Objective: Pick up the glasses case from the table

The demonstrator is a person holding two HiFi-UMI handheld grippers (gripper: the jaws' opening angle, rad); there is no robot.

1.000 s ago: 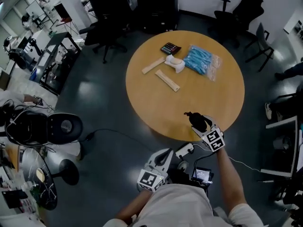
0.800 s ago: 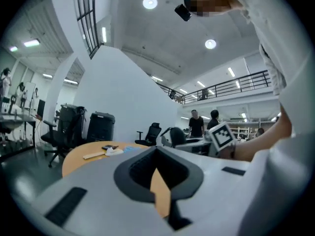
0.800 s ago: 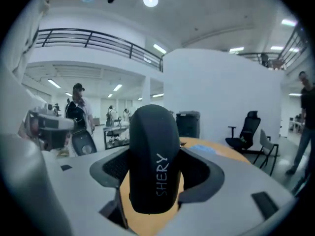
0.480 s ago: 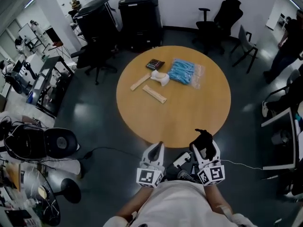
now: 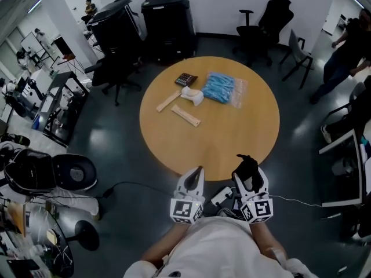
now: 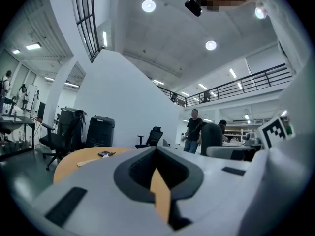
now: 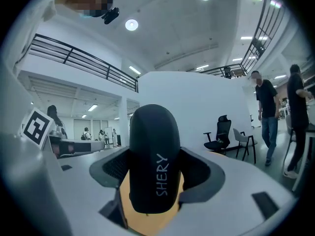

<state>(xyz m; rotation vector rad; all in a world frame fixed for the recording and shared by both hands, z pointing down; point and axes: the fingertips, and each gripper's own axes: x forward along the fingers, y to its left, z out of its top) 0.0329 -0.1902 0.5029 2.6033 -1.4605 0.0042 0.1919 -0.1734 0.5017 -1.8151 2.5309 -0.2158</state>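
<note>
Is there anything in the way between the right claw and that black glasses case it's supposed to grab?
Nothing visible. The right gripper has its jaws shut on the glasses case, at the near edge of the table. The left gripper is shut and empty beside it.

on the desk (image 5: pixel 232 132), at its far left part, lie a calculator (image 5: pixel 186 79), a bag (image 5: pixel 222 88) and two wooden strips (image 5: pixel 186 115). just off the desk's near edge, the glasses case (image 5: pixel 246 164) stands between the right gripper (image 5: pixel 248 175) fingers; the left gripper (image 5: pixel 198 171) is at that edge too.
</note>
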